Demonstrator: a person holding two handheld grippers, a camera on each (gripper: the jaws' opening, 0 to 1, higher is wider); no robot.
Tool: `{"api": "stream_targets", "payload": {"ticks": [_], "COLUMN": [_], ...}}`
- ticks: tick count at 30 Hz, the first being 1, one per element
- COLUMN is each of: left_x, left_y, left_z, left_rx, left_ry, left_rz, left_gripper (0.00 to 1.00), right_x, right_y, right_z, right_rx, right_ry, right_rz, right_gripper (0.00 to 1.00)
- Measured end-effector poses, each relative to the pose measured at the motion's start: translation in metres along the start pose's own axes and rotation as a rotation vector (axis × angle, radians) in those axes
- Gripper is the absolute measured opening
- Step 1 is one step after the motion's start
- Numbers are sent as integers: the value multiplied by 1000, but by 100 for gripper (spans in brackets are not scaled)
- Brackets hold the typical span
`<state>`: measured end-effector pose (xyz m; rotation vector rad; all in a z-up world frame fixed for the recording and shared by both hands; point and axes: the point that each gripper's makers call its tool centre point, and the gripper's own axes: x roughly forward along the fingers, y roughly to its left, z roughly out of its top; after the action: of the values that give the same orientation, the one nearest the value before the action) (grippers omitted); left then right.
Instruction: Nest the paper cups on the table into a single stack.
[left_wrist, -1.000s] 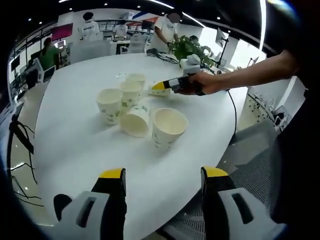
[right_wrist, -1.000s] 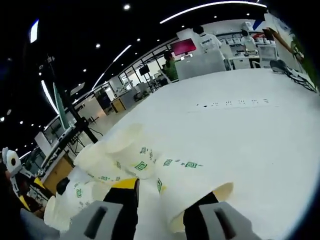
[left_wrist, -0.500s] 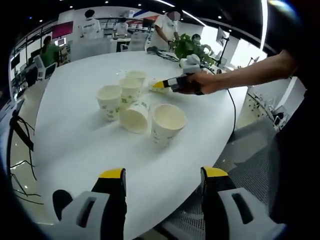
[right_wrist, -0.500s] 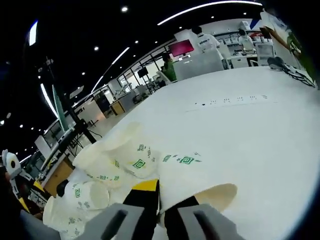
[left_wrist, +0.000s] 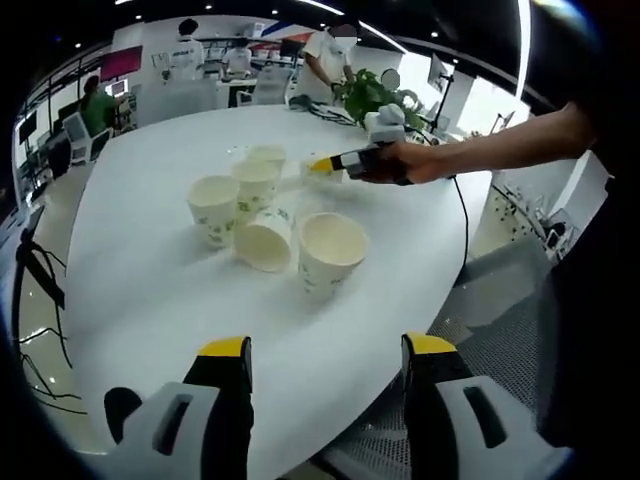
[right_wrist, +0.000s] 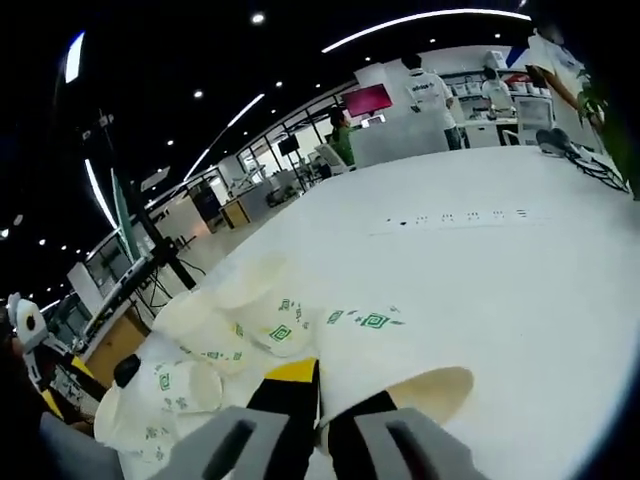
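Observation:
Several white paper cups with green marks stand in a cluster on the round white table (left_wrist: 150, 290). Three are upright at the back (left_wrist: 214, 207), one lies on its side (left_wrist: 263, 243), and one stands nearest (left_wrist: 330, 250). My left gripper (left_wrist: 325, 350) hangs open over the table's near edge, short of the cluster, with nothing between its fingers. A hand holds my right gripper (left_wrist: 322, 166) at the cluster's far right. In the right gripper view, my right gripper (right_wrist: 322, 395) is shut on the wall of a tipped paper cup (right_wrist: 410, 390), with other cups (right_wrist: 250, 310) just left.
A potted plant (left_wrist: 375, 95) and cables sit at the table's far side. A black cable (left_wrist: 465, 220) runs down over the right edge. People stand at desks beyond. A tripod leg (left_wrist: 40, 270) stands on the floor to the left.
My right gripper's jaws have shut on the wall of the tipped cup. In the left gripper view it has shifted slightly farther back with the cup. My left gripper stays open.

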<state>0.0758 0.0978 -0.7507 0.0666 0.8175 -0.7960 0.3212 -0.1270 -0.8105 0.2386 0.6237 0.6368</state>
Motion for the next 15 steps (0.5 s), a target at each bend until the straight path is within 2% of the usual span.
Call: {"api": "stream_targets", "payload": {"ticks": [2, 10, 15], "left_x": [1, 3, 4], "left_y": [-1, -6, -1], "left_z": [0, -1, -2], "left_rx": [4, 16, 16], "left_ry": [-1, -7, -24], "left_rz": [-4, -17, -21], "left_gripper": [59, 59, 59], "right_x": [-3, -25, -37], "right_y": [-2, 13, 24], "right_z": [1, 11, 7], "right_rx": [-16, -112, -189], "right_ry": [12, 58, 122], "right_rz": [-5, -1, 27], "right_gripper": [0, 0, 0]}}
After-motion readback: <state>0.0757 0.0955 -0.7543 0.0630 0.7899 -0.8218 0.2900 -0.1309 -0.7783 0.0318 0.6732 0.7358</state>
